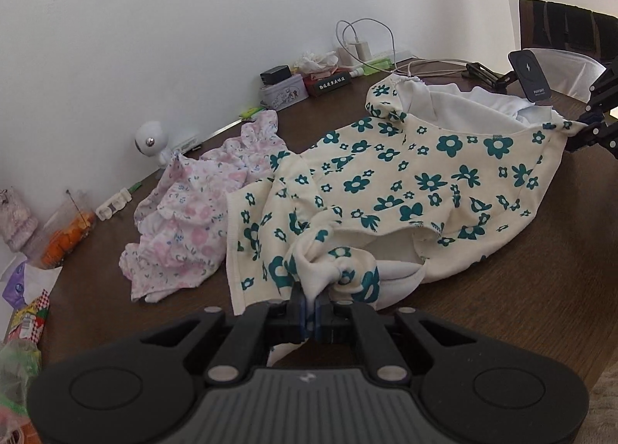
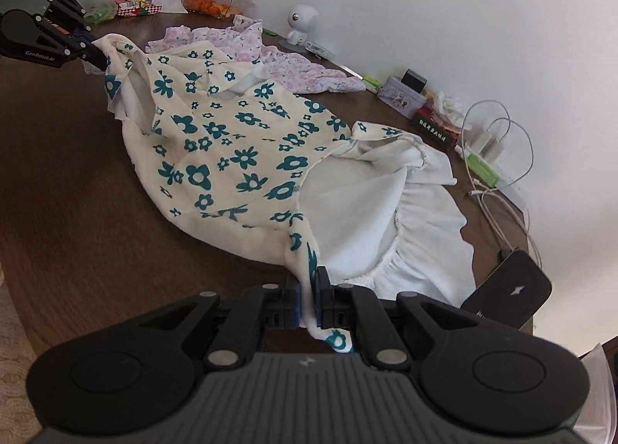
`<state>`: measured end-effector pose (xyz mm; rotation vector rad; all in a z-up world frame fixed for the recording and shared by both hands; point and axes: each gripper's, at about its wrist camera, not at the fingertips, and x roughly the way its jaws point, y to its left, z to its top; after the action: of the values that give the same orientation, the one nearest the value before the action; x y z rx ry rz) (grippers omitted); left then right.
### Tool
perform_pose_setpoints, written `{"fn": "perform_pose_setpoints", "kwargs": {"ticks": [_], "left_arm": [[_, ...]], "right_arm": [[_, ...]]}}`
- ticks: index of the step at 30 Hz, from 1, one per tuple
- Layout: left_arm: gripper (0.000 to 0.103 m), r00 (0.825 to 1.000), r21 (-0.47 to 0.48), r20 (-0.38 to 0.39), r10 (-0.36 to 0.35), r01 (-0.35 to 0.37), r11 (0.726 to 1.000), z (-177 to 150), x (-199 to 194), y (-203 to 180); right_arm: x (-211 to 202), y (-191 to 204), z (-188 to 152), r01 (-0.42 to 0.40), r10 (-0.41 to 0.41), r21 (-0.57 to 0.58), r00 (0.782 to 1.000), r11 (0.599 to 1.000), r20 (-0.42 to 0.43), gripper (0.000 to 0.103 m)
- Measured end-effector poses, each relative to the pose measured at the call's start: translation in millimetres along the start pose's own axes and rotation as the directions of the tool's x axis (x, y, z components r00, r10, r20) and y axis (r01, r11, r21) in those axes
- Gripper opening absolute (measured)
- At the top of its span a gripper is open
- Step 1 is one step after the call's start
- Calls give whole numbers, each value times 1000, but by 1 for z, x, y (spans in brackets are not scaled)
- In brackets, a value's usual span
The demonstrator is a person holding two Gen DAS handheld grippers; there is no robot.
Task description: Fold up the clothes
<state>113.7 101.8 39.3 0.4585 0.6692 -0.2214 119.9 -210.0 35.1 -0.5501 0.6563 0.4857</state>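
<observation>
Cream fleece printed with teal flowers makes up the small garment [image 1: 405, 173] stretched across the dark wooden table [image 1: 521, 289], its white lining turned out at one end. The left gripper [image 1: 311, 307] has its jaws clenched on a bunched corner of the fabric, and the right gripper [image 2: 309, 289] pinches the opposite corner in the same way, so the cloth hangs slightly taut between them. To fold it well, both hands would probably need to lift evenly, shake out the twisted sleeve near the left gripper, and lay the piece flat before bringing one edge over the other, keeping clear of the pink floral crumpled garment [image 1: 189, 212] just beside it. The left wrist view shows that twisted bundle at its fingertips and the right gripper's tips at the far corner; the right wrist view shows instead the gathered white ruffle [image 2: 425, 235] and a black rectangular charger pad [image 2: 510, 289] close by, possibly touching the hem, though the angle leaves that unclear.
</observation>
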Motion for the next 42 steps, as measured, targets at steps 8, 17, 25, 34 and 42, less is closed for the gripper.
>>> {"fn": "perform_pose_setpoints", "kwargs": {"ticks": [8, 17, 25, 34, 42], "left_arm": [[3, 999, 16, -32, -24, 24, 1000, -31, -25, -17], [36, 996, -13, 30, -79, 80, 997, -36, -51, -3], [79, 997, -133, 66, -47, 55, 990, 4, -37, 57], [63, 983, -354, -113, -144, 96, 930, 16, 71, 101], [53, 966, -437, -95, -239, 175, 882, 15, 104, 117]], "right_arm": [[-15, 13, -32, -57, 58, 68, 998, 996, -22, 6], [-30, 0, -43, -140, 144, 186, 990, 972, -4, 22], [-31, -54, 16, -252, 221, 334, 967, 908, 129, 54], [92, -57, 92, -222, 247, 454, 969, 863, 5, 50], [146, -57, 92, -180, 251, 568, 967, 803, -49, 34]]}}
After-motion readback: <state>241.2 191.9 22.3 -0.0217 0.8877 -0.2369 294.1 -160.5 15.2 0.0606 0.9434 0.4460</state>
